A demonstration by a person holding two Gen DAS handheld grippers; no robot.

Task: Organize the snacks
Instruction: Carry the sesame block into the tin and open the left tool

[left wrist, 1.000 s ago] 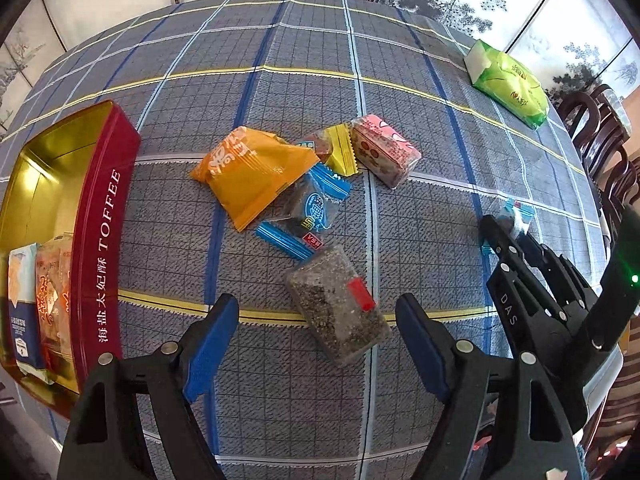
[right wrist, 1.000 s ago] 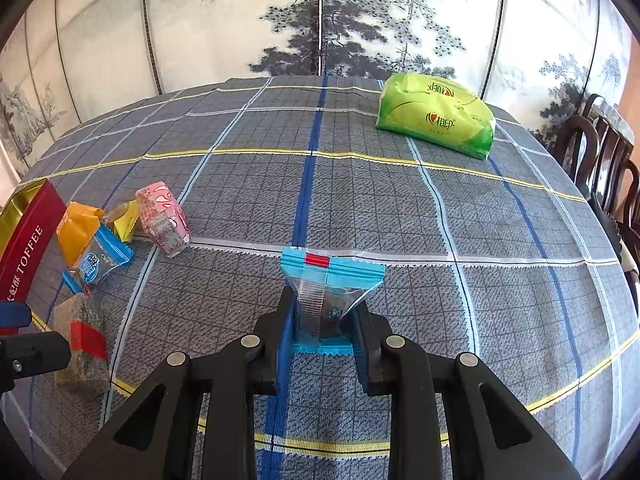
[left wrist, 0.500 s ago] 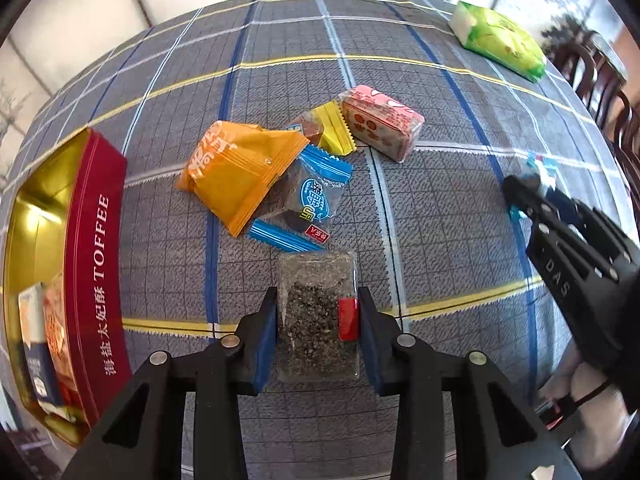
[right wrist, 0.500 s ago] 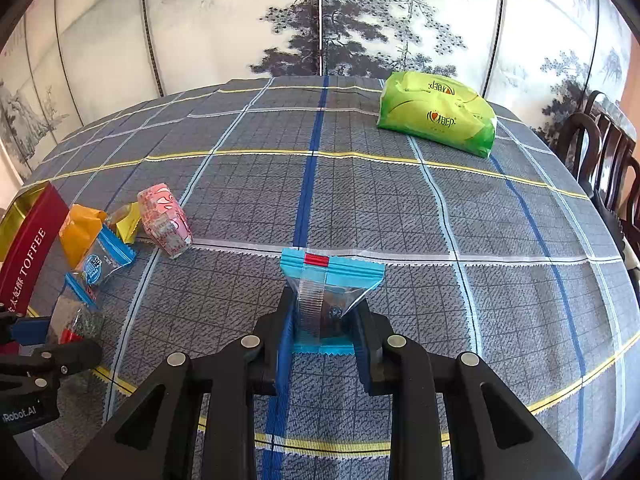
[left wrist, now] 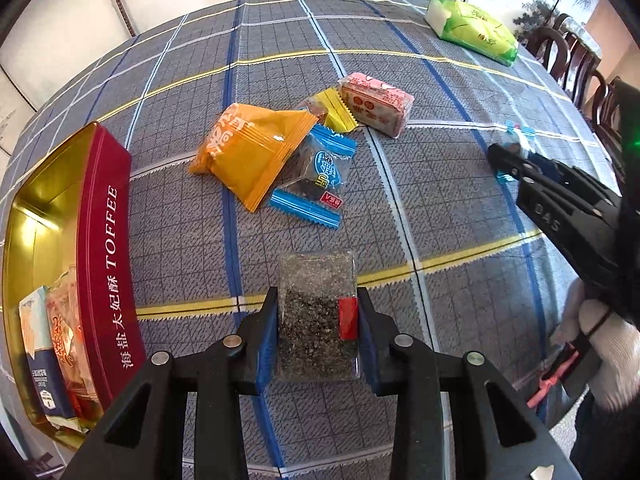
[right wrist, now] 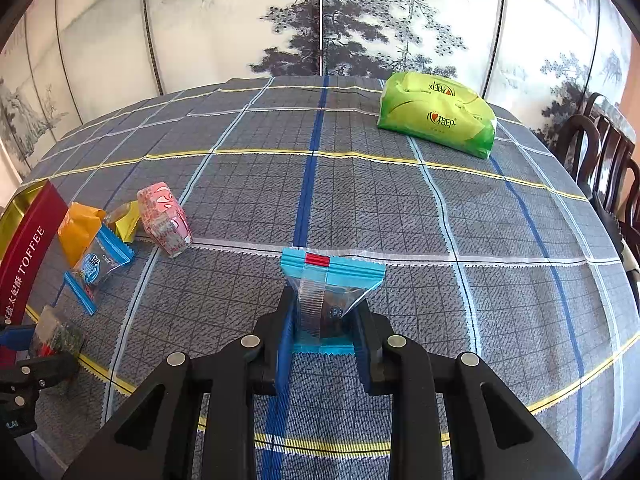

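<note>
My left gripper is shut on a clear packet of dark seeds with a red tag, held just above the tablecloth. My right gripper is shut on a clear snack packet with blue ends; it also shows in the left wrist view. Loose snacks lie ahead of the left gripper: an orange packet, a blue-edged packet, a yellow-wrapped sweet and a pink packet. The red and gold TOFFEE tin stands open at left with packets inside.
A green tissue pack lies at the far right of the checked tablecloth. Dark wooden chairs stand past the table's right edge. A painted folding screen stands behind the table.
My left gripper moved down over the seed packet, closed on it and raised it slightly. My right gripper stayed shut on its blue-ended packet and barely moved.
</note>
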